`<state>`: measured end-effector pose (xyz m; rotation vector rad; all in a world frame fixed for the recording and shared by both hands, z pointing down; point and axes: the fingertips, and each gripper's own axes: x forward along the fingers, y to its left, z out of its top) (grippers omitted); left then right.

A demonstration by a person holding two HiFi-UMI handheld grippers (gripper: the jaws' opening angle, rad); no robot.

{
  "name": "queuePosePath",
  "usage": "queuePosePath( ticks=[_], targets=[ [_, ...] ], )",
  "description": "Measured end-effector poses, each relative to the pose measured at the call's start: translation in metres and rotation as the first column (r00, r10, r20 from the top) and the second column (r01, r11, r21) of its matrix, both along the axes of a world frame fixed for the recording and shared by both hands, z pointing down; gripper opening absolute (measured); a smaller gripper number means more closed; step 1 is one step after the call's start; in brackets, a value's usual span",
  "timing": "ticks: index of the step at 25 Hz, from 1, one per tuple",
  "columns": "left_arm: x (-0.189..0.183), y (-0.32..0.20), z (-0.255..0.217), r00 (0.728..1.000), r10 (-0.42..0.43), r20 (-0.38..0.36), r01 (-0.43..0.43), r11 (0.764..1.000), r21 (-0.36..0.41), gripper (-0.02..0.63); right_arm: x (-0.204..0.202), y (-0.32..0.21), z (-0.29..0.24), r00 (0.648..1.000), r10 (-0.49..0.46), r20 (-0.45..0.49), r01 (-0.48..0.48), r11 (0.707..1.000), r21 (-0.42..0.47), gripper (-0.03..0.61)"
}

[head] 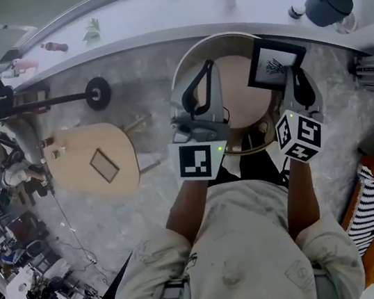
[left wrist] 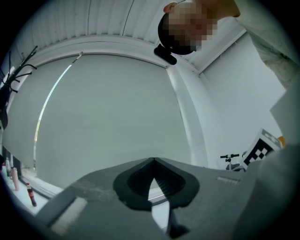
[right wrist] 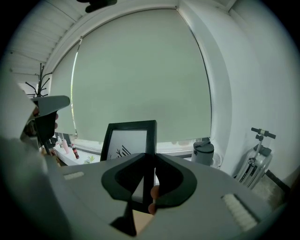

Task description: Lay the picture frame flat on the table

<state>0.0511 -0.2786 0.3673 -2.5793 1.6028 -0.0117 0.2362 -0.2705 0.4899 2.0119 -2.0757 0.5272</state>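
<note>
nearest to you, both forearms reach out over the near rim of the round table [head: 236,95], each ending in a marker cube. your left gripper [head: 209,65] hangs over the table's left half with its jaws closed tip to tip and nothing caught between them (in the left gripper view [left wrist: 153,162] only a pale gap shows below the meeting tips). your right gripper [head: 295,73] sits over the table's right side, clamped on the picture frame [head: 274,62]. in the right gripper view [right wrist: 149,158] the jaws pinch the frame's [right wrist: 125,140] right-hand black rail, so the rest of it stands up and out to the left of the jaws, the white picture with its dark sprig facing the camera. the frame is upright rather than flat, above the table's far right rim; whether its lower edge touches the top cannot be told. beyond the table runs a white sill [head: 153,24] with a dark jug [head: 328,2] at the far right.
</note>
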Motion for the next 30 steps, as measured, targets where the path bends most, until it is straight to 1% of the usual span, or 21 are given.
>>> queuePosePath(
  ticks=[4,9,12,17,23,30],
  targets=[
    [-0.001,-0.003,0.019,1.000,-0.013,-0.026,0.012,0.999,-0.033,0.002,-0.001,0.000,0.027,1.000,-0.012,-0.009,0.012,0.999,-0.049,0.071],
    [-0.006,-0.009,0.044,0.999,-0.022,-0.039,0.020,0.998,-0.062,0.002,-0.005,-0.001,0.066,1.000,-0.021,-0.017,0.019,0.993,-0.118,0.071],
    [-0.007,-0.010,0.059,0.999,-0.024,-0.046,0.020,0.996,-0.086,0.002,-0.007,0.000,0.091,0.999,-0.030,-0.022,0.026,0.986,-0.165,0.071],
    [-0.006,-0.014,0.084,0.998,-0.027,-0.056,0.021,0.994,-0.104,0.003,-0.009,0.003,0.136,0.999,-0.042,-0.013,0.038,0.971,-0.237,0.071],
    [-0.013,-0.018,0.113,0.997,-0.040,-0.067,0.031,0.992,-0.125,0.002,-0.019,0.007,0.190,0.998,-0.066,-0.017,0.057,0.945,-0.322,0.071],
    [-0.017,-0.014,0.147,0.995,-0.060,-0.081,0.046,0.985,-0.163,0.003,-0.031,0.021,0.253,0.996,-0.086,0.004,0.079,0.902,-0.424,0.071]
  ],
)
